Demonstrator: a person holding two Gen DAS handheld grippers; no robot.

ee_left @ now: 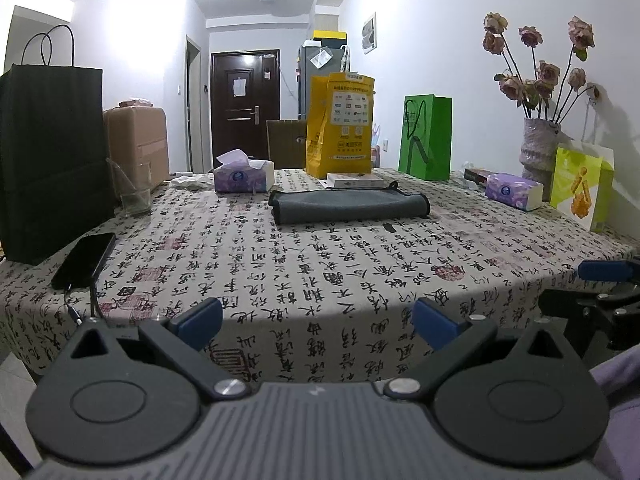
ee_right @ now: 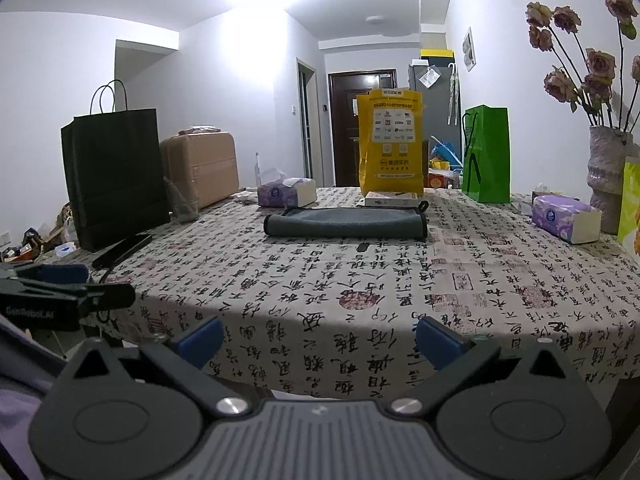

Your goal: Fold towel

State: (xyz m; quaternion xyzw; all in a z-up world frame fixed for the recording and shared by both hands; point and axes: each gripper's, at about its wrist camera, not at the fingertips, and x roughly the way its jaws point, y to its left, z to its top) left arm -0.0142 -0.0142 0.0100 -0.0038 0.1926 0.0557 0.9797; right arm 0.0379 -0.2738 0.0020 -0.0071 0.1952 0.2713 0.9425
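While your left gripper and right gripper hover with fingers spread at the worktop's near edge, the grey towel lies far ahead, well apart, its long axis running left to right, neither gripper clearly nearer.

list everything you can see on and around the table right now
towel: 1, grey, folded, table middle
tissue packs: 2, purple, back left and right
paper bags: 4, black left, yellow and green back, lime-white right
phone: 1, black, left edge
glass: 1, clear, beside black bag
vase of flowers: 1, pale, right
tablecloth: 1, calligraphy print
left gripper: open, near edge
right gripper: open, near edge
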